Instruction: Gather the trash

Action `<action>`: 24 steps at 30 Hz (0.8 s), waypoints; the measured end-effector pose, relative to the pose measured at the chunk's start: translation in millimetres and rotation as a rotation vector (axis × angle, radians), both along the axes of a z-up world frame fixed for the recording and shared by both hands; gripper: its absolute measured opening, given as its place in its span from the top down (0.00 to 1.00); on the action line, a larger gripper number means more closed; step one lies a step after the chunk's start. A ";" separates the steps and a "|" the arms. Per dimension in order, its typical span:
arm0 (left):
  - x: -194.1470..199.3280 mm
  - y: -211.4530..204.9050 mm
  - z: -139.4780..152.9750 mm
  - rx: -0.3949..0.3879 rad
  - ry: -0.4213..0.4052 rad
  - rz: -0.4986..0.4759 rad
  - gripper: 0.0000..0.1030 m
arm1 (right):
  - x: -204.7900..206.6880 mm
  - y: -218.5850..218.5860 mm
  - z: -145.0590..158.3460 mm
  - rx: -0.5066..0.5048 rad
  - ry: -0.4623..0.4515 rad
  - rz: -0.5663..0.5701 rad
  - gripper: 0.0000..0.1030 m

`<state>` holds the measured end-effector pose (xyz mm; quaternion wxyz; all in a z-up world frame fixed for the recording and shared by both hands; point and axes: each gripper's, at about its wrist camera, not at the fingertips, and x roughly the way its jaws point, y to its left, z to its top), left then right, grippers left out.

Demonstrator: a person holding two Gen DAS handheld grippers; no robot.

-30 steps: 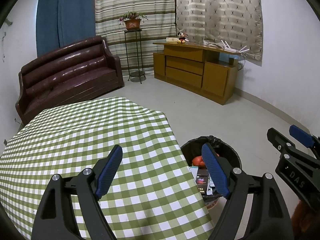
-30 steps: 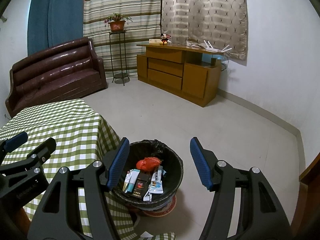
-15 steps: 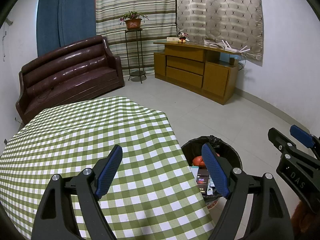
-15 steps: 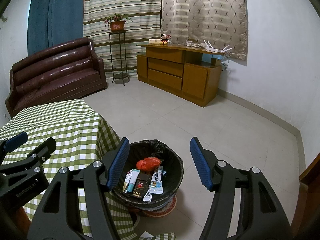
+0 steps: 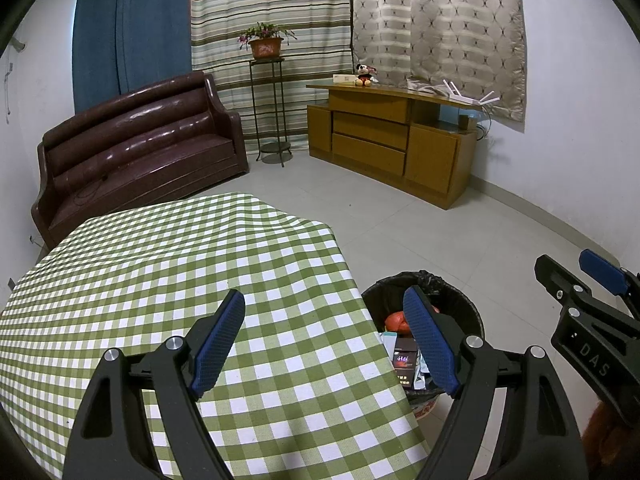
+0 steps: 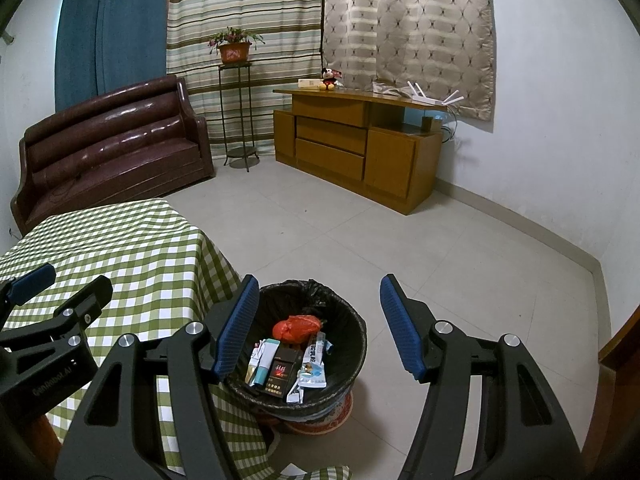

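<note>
A black-lined trash bin (image 6: 352,320) stands on the floor beside the table's right edge, also seen in the left wrist view as the bin (image 5: 460,300). Inside lie a crumpled red bag (image 6: 298,326), a dark cigarette pack (image 6: 282,370) and several white and blue wrappers (image 6: 314,368). My right gripper (image 6: 318,324) hovers above the bin, open, with nothing between its fingers. My left gripper (image 5: 324,340) hangs open and empty over the table's green-checked cloth (image 5: 160,280) near its right edge. No trash shows on the cloth.
A brown leather sofa (image 5: 136,148) sits at the back left, a plant stand (image 5: 268,100) and a wooden cabinet (image 5: 392,140) at the back. Tiled floor (image 6: 400,240) spreads to the right of the bin. A white scrap (image 6: 294,470) lies by the table's foot.
</note>
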<state>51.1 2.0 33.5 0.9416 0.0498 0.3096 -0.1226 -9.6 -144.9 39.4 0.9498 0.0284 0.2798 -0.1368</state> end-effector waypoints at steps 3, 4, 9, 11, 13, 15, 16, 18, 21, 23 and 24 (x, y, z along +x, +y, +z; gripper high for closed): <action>0.0 -0.1 0.1 -0.002 0.000 0.001 0.23 | -0.1 0.2 0.1 0.000 0.000 0.001 0.40; -0.1 0.2 0.2 -0.003 0.000 0.001 0.23 | 0.2 0.0 -0.2 -0.001 0.000 0.001 0.40; -0.1 -0.1 0.2 0.000 -0.001 0.001 0.23 | -0.1 -0.1 0.1 0.000 -0.001 0.000 0.40; 0.0 -0.3 0.0 0.000 0.001 0.000 0.23 | 0.4 0.0 -0.4 0.000 0.000 0.000 0.40; -0.2 -0.3 0.2 0.000 0.000 0.001 0.23 | 0.3 0.0 -0.3 0.000 0.000 0.001 0.40; -0.2 -0.5 0.3 -0.001 0.000 0.000 0.23 | 0.4 -0.1 -0.4 0.000 0.000 0.001 0.40; -0.2 -1.0 0.2 0.001 -0.001 0.001 0.23 | 0.2 0.0 -0.2 -0.001 0.000 0.001 0.40; -0.3 -0.5 0.2 0.002 -0.002 -0.002 0.23 | 0.4 0.1 -0.4 0.000 0.000 0.001 0.40; -0.2 -0.5 0.5 0.000 -0.002 -0.004 0.23 | 0.5 0.1 -0.4 0.000 0.000 0.001 0.40; -0.2 -0.6 0.3 0.000 -0.001 -0.004 0.23 | 0.2 0.2 -0.2 0.000 0.000 0.000 0.40; -0.2 -0.4 0.2 0.000 0.000 -0.003 0.23 | 0.5 0.1 -0.5 0.000 0.001 0.001 0.40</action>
